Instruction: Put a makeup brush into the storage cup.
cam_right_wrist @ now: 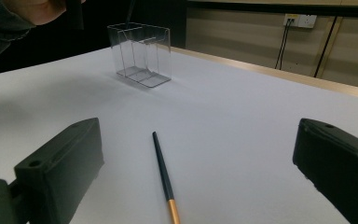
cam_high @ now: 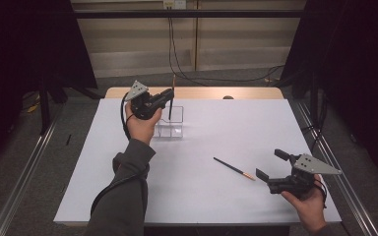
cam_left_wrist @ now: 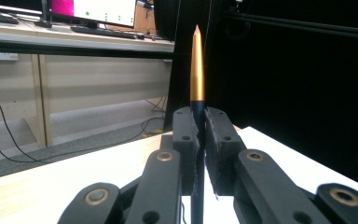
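Clamping 1 pencil (cam_high: 171,101) upright above the clear box (cam_high: 173,124), left tool (cam_high: 169,96); right tool (cam_high: 270,164) apart near another pencil (cam_high: 234,168).

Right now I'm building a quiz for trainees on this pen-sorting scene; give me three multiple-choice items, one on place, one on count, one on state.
1. Where does the loose pen lie?
A. inside the clear box
B. flat on the white table, in front of the right gripper
C. on the floor

2. How many pens can be seen?
A. one
B. two
C. four

3. How is the left gripper?
A. wide open
B. shut on a pen
C. lying on the table

Answers:
1 B, it lies on the white table just before the open right gripper.
2 B, one lies loose, and the held pen stands upright between the jaws.
3 B, its jaws clamp the pen above the clear box.
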Demonstrator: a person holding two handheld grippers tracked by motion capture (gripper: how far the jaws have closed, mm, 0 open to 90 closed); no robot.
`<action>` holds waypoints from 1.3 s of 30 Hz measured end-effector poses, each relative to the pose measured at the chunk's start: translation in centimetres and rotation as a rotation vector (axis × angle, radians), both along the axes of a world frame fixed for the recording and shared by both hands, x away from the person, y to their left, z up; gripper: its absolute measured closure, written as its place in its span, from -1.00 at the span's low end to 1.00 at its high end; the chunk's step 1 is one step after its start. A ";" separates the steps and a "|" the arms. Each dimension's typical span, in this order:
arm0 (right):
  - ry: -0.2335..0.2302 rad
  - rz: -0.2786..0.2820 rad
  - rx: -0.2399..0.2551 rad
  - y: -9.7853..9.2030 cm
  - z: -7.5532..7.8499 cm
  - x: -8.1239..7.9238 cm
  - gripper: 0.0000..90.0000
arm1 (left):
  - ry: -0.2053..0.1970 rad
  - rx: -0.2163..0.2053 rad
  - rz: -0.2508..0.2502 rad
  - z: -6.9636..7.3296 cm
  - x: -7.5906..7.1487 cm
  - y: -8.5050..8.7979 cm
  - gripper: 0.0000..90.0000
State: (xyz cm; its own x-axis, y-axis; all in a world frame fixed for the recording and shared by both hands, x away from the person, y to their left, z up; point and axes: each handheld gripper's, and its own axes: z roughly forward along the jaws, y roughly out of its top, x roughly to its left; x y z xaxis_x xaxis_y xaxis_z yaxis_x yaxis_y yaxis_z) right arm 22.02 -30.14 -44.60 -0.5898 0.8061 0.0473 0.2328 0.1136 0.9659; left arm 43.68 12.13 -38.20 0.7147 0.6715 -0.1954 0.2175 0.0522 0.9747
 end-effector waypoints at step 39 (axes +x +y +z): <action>-0.003 -0.001 -0.002 -0.2 -0.1 0.0 -0.98 | -0.015 0.023 0.017 -1.5 0.9 -1.2 0.85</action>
